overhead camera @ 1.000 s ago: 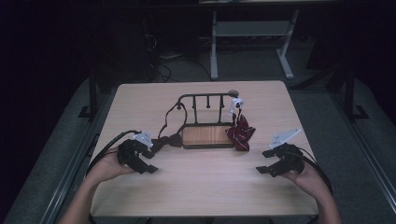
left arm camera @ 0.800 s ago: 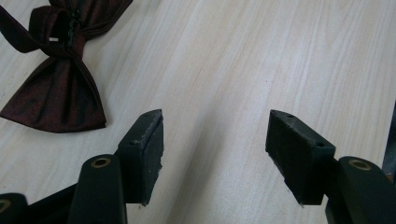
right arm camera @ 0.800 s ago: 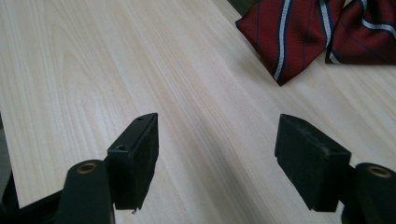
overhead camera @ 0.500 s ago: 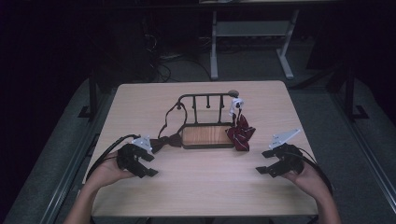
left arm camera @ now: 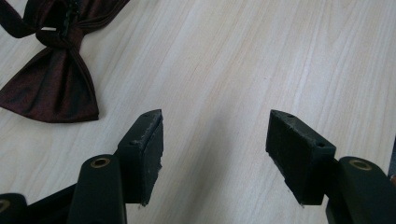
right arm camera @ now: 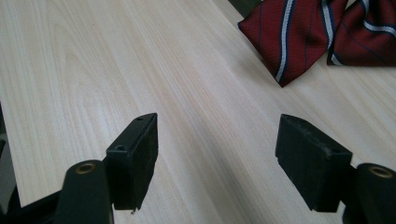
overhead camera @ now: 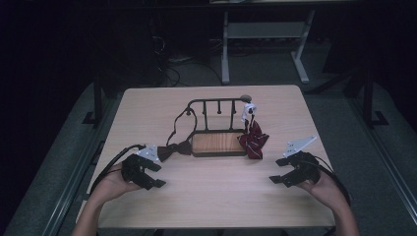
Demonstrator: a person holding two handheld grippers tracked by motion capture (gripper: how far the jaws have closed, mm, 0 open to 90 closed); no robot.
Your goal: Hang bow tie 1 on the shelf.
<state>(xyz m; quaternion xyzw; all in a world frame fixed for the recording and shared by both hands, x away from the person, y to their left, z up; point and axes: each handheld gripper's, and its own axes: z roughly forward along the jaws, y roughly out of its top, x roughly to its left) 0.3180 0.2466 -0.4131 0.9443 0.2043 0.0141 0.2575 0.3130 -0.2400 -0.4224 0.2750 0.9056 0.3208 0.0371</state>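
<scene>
A small black metal rack with a wooden base (overhead camera: 219,142) stands mid-table. A dark maroon bow tie (overhead camera: 174,149) (left arm camera: 51,86) lies at its left, its strap looped up onto the rack. A red striped bow tie (overhead camera: 253,139) (right arm camera: 306,35) hangs at the rack's right end, under a white tag. My left gripper (overhead camera: 155,175) (left arm camera: 215,140) rests open near the front left, just short of the maroon bow tie. My right gripper (overhead camera: 279,169) (right arm camera: 217,140) rests open at the front right, a short way from the striped tie. Both have nothing between the jaws.
The light wood table (overhead camera: 216,196) has bare surface in front of the rack and between the two hands. A white table frame (overhead camera: 265,32) and cables stand on the dark floor beyond the far edge.
My left gripper has shifted slightly toward the near left. The right gripper and the ties have not moved.
</scene>
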